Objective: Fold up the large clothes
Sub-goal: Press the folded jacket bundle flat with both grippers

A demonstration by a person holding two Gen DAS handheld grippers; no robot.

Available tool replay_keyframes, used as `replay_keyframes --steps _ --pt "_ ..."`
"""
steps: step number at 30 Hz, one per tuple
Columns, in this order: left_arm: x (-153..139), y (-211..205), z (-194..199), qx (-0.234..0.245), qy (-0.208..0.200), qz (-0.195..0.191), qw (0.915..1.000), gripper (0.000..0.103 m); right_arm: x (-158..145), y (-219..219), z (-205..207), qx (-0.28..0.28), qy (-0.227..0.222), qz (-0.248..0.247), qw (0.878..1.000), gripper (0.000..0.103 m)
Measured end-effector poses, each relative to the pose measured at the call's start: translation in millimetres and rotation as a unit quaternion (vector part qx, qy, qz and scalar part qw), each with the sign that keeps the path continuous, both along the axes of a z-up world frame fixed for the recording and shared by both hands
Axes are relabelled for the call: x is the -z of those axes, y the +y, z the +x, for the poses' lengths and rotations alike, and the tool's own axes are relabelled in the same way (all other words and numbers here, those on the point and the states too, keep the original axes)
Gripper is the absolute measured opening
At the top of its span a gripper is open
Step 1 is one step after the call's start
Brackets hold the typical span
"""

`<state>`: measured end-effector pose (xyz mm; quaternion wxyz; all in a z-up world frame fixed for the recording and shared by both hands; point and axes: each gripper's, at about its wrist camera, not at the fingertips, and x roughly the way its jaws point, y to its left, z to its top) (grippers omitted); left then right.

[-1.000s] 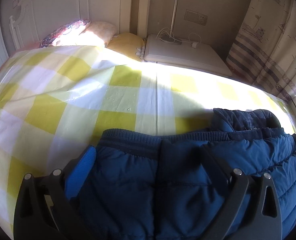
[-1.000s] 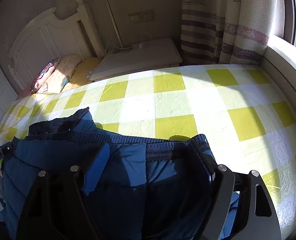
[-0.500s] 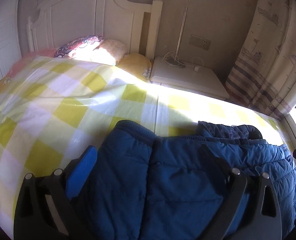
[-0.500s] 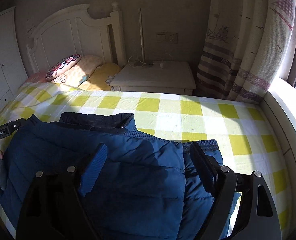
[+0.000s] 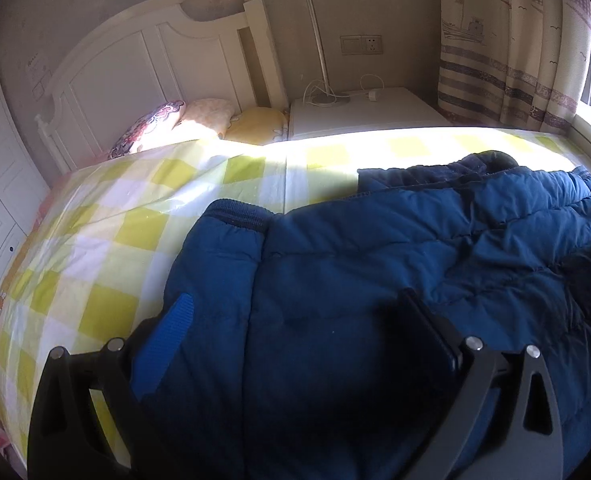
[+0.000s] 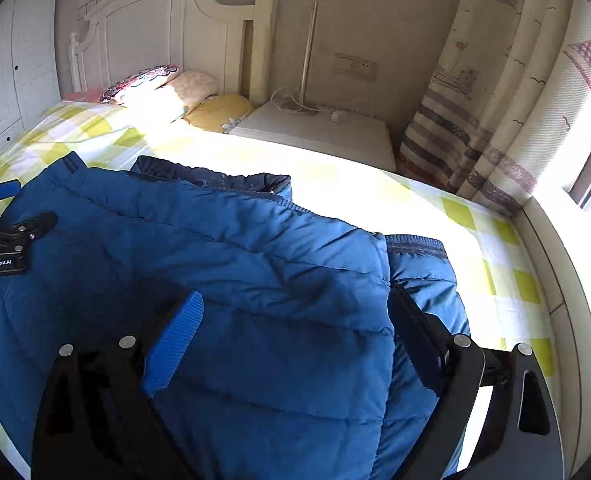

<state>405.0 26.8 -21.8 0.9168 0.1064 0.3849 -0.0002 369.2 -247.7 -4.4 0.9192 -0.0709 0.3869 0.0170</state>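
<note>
Navy-blue quilted jacket (image 5: 395, 264), yellow-and-white checked bedsheet (image 5: 107, 240), white headboard (image 6: 167, 36), striped beige curtain (image 6: 475, 120)

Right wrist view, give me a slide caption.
Open right gripper over a blue quilted puffer jacket on a yellow-checked bedsheet.

Bare sheet (image 5: 107, 240) lies open left of the jacket (image 5: 375, 272) and between it and the pillows (image 5: 199, 120). Nightstand (image 6: 319, 132), its lamp pole (image 6: 308, 52) and the headboard (image 6: 167, 36) block the far edge; curtain (image 6: 495, 120) closes the right.
</note>
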Motion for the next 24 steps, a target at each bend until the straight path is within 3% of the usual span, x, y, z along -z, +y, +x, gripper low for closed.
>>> replay_keyframes --steps 2,3,4,5,8,13,15,16,17,24 --pt "7 22 2 -0.013 0.020 -0.058 0.9980 0.101 18 -33 -2 0.027 0.022 0.053 0.998 0.090" --pt "8 28 5 -0.021 0.027 -0.077 0.9964 0.101 26 -48 -2 0.026 0.028 0.107 0.994 0.090" --pt "8 30 7 -0.029 0.032 -0.080 0.9958 0.101 27 -55 -1 0.027 0.030 0.130 0.991 0.090" --pt "8 28 9 -0.033 0.034 -0.072 0.9963 0.101 26 -54 -1 0.031 0.031 0.128 0.991 0.090" --pt "0 11 -7 -0.037 0.002 -0.018 0.9991 0.100 10 -30 -15 0.041 0.007 0.053 0.998 0.090" --pt "-20 -15 -67 0.011 -0.048 -0.054 0.9973 0.100 -13 28 -69 -0.067 -0.045 0.062 0.995 0.091" --pt "-6 -34 -77 0.039 -0.027 -0.056 0.9973 0.100 5 55 -74 -0.105 -0.017 0.033 0.994 0.092" --pt "6 -43 -77 0.037 -0.021 -0.030 0.9986 0.101 20 64 -72 -0.104 -0.001 0.010 0.995 0.092" --pt "13 -47 -79 0.034 -0.034 -0.016 0.9987 0.101 26 65 -72 -0.103 -0.012 0.007 0.995 0.093" --pt "20 -43 -75 0.029 -0.022 -0.030 0.9989 0.101 26 57 -74 -0.093 0.001 0.025 0.995 0.093"
